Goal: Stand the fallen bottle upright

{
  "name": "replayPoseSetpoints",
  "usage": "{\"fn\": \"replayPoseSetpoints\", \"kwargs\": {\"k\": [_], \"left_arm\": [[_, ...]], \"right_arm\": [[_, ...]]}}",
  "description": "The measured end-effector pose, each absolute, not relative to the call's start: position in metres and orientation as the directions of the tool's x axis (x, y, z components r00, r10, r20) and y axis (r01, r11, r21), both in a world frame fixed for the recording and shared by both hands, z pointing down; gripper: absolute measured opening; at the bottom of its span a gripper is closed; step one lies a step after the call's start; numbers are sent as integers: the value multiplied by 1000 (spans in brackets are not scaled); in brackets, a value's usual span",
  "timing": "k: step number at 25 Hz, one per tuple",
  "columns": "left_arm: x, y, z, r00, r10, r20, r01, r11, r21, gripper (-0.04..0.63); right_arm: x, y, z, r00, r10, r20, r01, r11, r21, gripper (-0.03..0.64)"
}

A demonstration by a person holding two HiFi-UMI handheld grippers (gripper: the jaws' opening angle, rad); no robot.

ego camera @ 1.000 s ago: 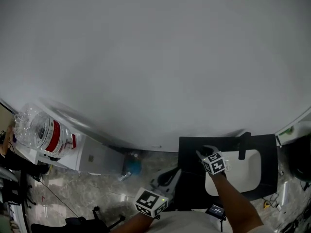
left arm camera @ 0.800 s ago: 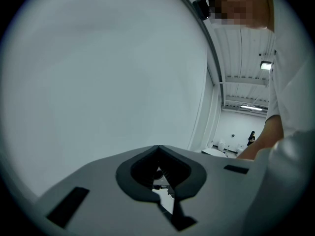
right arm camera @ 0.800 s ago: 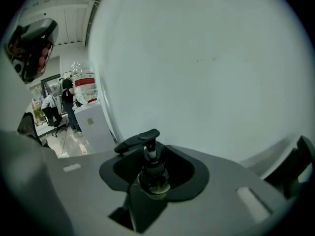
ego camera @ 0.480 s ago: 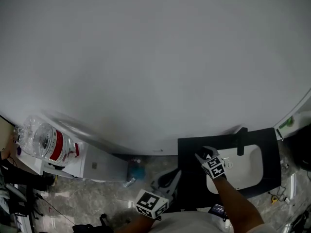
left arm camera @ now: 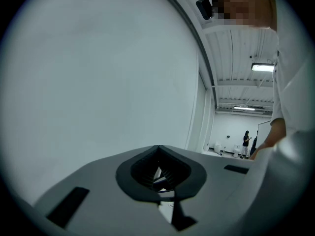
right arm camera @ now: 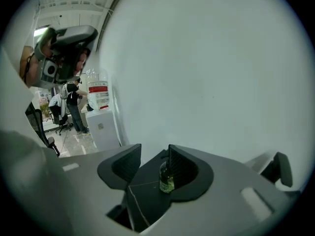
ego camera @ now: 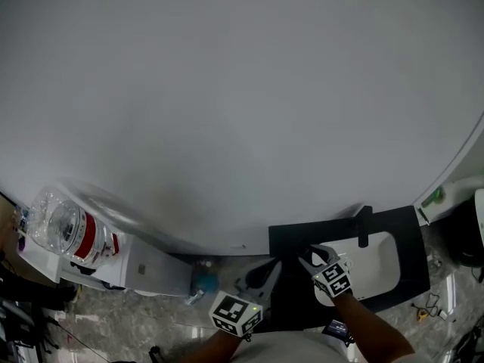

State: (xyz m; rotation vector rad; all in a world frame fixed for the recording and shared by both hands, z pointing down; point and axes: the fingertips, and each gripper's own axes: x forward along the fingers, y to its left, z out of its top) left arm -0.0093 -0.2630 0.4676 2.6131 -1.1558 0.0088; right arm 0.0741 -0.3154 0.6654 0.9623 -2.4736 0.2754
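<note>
- Only the right gripper view shows the bottle (right arm camera: 167, 177), upright on the dark desk (right arm camera: 140, 193).
- It stands untouched between the jaws of the right gripper (right arm camera: 155, 149), which have just been opening wide; the left gripper (left arm camera: 158, 150) is closed.

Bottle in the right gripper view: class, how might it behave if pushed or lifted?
The bottle stands upright, tall for its narrow base, so a push near its top would probably tip it. Its round body suggests it would then roll on the dark surface. It looks like glass holding liquid: likely stiff, smooth, breakable.
</note>
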Motion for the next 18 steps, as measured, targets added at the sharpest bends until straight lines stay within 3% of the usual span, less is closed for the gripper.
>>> {"fn": "replayPoseSetpoints", "kwargs": {"k": [2,9,18], "left_arm": [[-12,-267,456,680,-726,97,-724,-645,245,6],[-8,-283,418,696,-717,36,-709,-677,198,6],[-3,-294,386,712,-702,-6,-692,-703,162,6]], "right_arm": [[72,-309,631,-659,-611,439,-685,728,-14,163],[65,-295,491,-707,-677,203,-692,722,1,13],[37,-288,374,-742,-668,49,-668,744,24,2]]}}
